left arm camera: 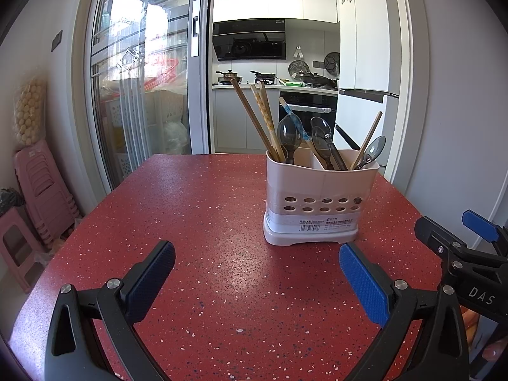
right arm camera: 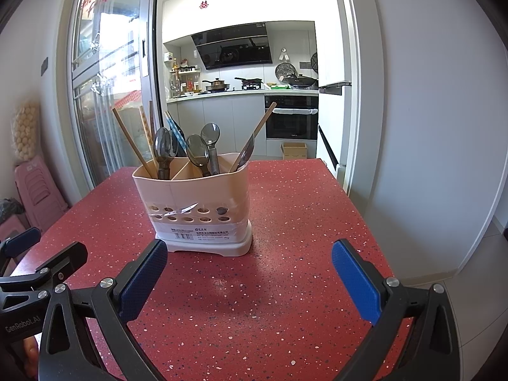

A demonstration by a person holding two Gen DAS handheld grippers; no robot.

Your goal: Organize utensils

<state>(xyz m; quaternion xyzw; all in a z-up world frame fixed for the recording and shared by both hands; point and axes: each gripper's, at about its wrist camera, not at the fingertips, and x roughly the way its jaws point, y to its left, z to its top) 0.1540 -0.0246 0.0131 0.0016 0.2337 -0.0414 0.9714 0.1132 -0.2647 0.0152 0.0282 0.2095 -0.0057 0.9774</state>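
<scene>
Left wrist view: the left gripper (left arm camera: 257,270) hovers low over the red speckled surface (left arm camera: 197,209), fingers spread wide and holding nothing. The cream utensil holder (left arm camera: 317,203) stands at about one o'clock, chopsticks (left arm camera: 254,117) and dark spoons (left arm camera: 289,136) upright inside it.

Right wrist view: the right gripper (right arm camera: 249,270) likewise has its fingers wide and bare; the utensil holder (right arm camera: 193,197) sits at about eleven o'clock, just beyond the left fingertip
</scene>
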